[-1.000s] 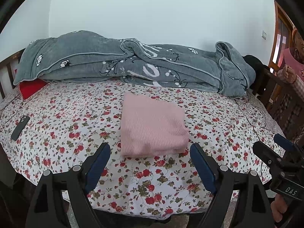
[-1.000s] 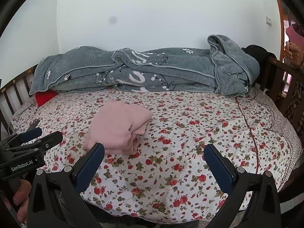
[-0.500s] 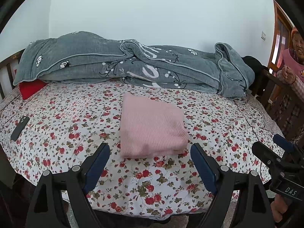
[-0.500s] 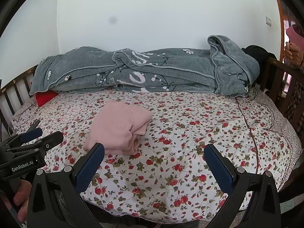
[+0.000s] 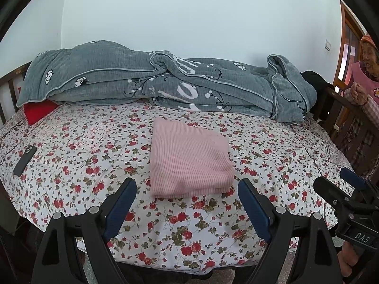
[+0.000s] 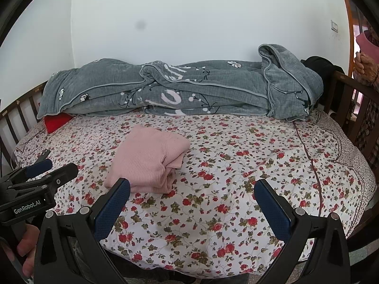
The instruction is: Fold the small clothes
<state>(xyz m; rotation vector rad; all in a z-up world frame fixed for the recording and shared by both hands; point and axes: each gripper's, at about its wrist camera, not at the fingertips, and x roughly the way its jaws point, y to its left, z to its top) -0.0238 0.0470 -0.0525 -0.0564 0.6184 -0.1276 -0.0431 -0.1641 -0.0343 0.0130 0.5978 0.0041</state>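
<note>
A pink knit garment (image 5: 188,159) lies folded into a flat rectangle on the floral bed sheet (image 5: 83,156). In the right wrist view the garment (image 6: 148,161) lies left of centre, its folded layers facing right. My left gripper (image 5: 187,204) is open and empty, held near the bed's front edge just short of the garment. My right gripper (image 6: 191,203) is open and empty, over the front edge to the right of the garment. Each gripper shows at the edge of the other's view: the right gripper (image 5: 341,184), the left gripper (image 6: 51,168).
A grey quilt (image 5: 165,82) is piled along the back of the bed by the wall. A red pillow (image 5: 39,112) peeks out at the back left. A dark phone (image 5: 24,157) lies on the sheet at left. A person (image 5: 364,80) stands by the wooden bed rail (image 6: 355,108) at right.
Both grippers stay open and almost still. The left wrist view has shifted very slightly. The garment has not moved.
</note>
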